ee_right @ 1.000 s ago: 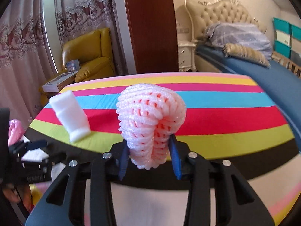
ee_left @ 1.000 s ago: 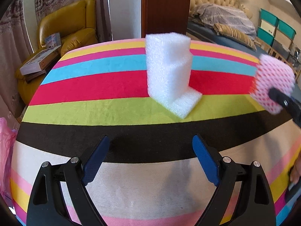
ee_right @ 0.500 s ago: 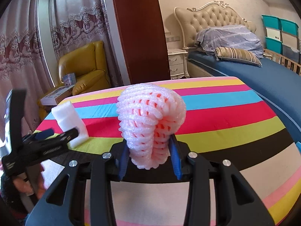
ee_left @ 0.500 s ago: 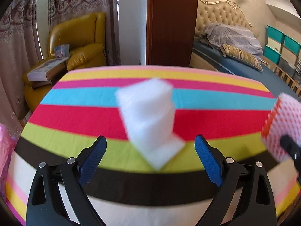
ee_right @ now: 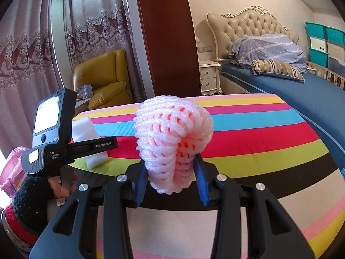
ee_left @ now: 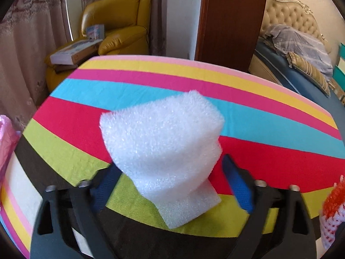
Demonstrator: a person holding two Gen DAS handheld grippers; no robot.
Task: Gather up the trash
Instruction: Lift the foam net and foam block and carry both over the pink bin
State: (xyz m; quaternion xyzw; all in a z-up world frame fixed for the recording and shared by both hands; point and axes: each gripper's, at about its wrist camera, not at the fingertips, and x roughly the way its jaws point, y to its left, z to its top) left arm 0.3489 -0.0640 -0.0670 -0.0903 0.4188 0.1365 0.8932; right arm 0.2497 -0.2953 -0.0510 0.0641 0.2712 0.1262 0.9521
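Observation:
A white foam block (ee_left: 166,149) stands on the striped table (ee_left: 269,116), between the blue pads of my left gripper (ee_left: 172,179). The jaws are wide and straddle the block; I cannot tell whether the pads touch it. The block also shows in the right wrist view (ee_right: 86,133), with the left gripper (ee_right: 103,145) around it. My right gripper (ee_right: 171,179) is shut on a pink foam fruit net (ee_right: 172,142) and holds it above the table. The net's edge shows at the far right of the left wrist view (ee_left: 333,211).
A pink plastic bag (ee_left: 6,142) hangs at the table's left edge, also in the right wrist view (ee_right: 10,168). A yellow armchair (ee_left: 116,28) with boxes stands behind the table. A brown pillar (ee_right: 168,36) and a bed (ee_right: 280,82) are beyond.
My left gripper has moved forward until the white foam block sits between its pads. My right gripper still holds the pink net and has risen a little.

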